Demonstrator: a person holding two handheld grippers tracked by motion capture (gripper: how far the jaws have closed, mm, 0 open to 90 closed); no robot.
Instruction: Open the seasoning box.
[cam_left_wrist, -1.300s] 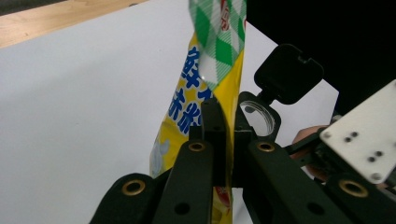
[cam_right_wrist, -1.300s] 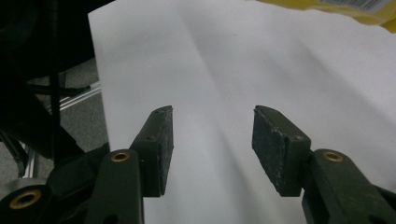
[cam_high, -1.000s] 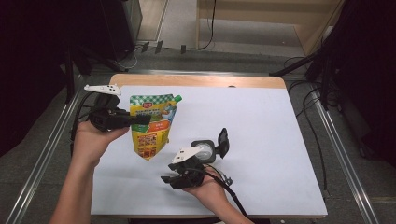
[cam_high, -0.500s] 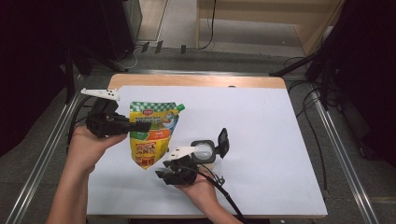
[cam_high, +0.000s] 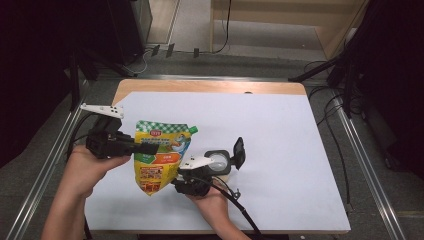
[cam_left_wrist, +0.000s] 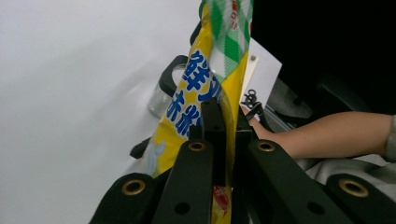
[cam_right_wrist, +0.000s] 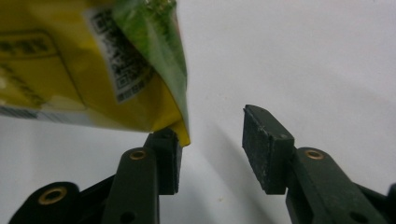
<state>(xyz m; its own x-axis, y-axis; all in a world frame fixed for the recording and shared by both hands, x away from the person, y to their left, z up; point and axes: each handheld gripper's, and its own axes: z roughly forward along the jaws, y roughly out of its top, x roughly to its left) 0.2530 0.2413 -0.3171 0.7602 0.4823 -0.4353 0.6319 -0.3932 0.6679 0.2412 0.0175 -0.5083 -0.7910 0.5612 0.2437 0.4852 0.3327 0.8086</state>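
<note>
Pouch (cam_high: 159, 159) is held lifted over the white table (cam_high: 280, 150), at about 9 o'clock from table centre, spout corner at its 1 o'clock. Left gripper (cam_high: 142, 148) is clamped on the pouch's left edge; in the left gripper view both jaws are pressed tight on the yellow film (cam_left_wrist: 219, 98). Right gripper (cam_high: 176, 189) sits at the pouch's 5 o'clock, jaws wide apart, nothing gripped; in the right gripper view the pouch's bottom corner (cam_right_wrist: 180, 133) rests just at 1 jaw, not between the 2. A clear jar (cam_high: 218, 161) with flip lid lies at 3 o'clock of the pouch, close by.

Step judged: second grip on the bottom corner. To be done well, the right gripper should be shifted so the corner seam sits centred between the pads before closing; the left clamp should be kept steady, pouch kept off the jar.
</note>
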